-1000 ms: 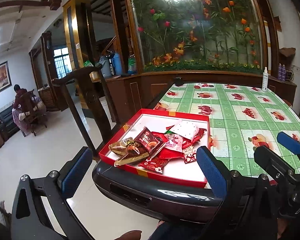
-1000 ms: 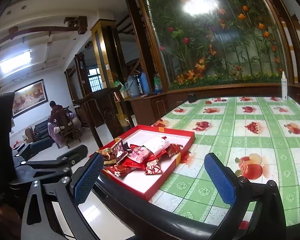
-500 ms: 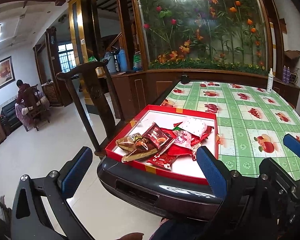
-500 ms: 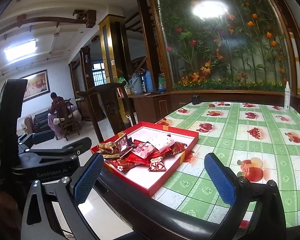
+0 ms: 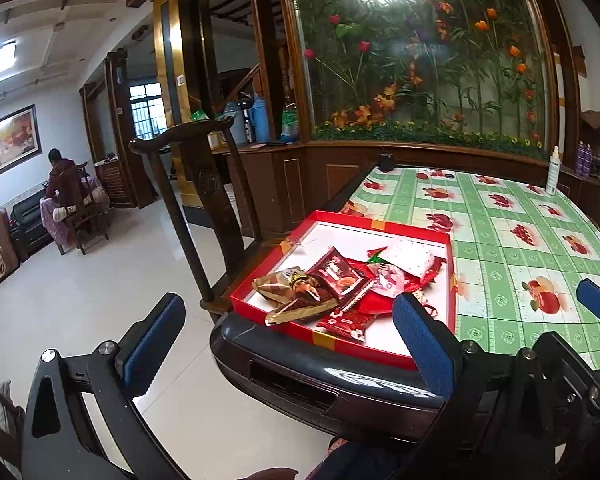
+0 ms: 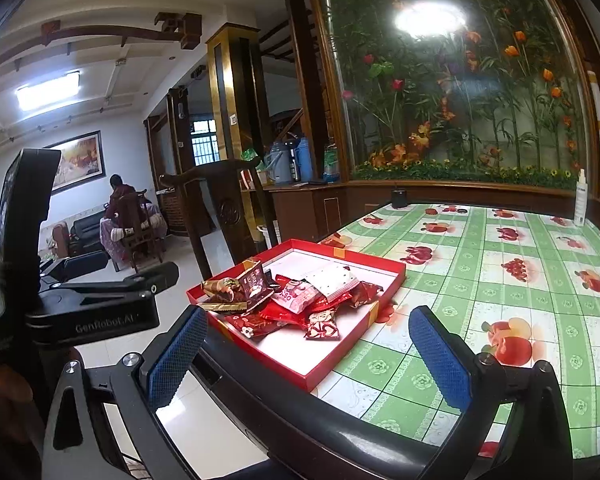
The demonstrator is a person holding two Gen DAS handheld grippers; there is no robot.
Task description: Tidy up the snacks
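Both the left claw (image 5: 288, 344) and right claw (image 6: 308, 354) are hanging apart, empty; the red tray (image 6: 352, 354) is overhanging the bench (image 6: 500, 280) edge, so nudging it risks spilling the snack packets (image 6: 296, 300).

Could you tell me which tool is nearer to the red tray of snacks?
Left, I'd judge. The left tool hangs open just short of the red tray; the right tool is open too, off to the tray's right.

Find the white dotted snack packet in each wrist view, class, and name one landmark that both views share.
Left wrist view: white dotted packet lies right of centre, at the far right of the pile in the red tray.
Right wrist view: the packet lies at centre, atop the pile's far side.
Shared landmark: the white spray bottle at the table's far right edge.
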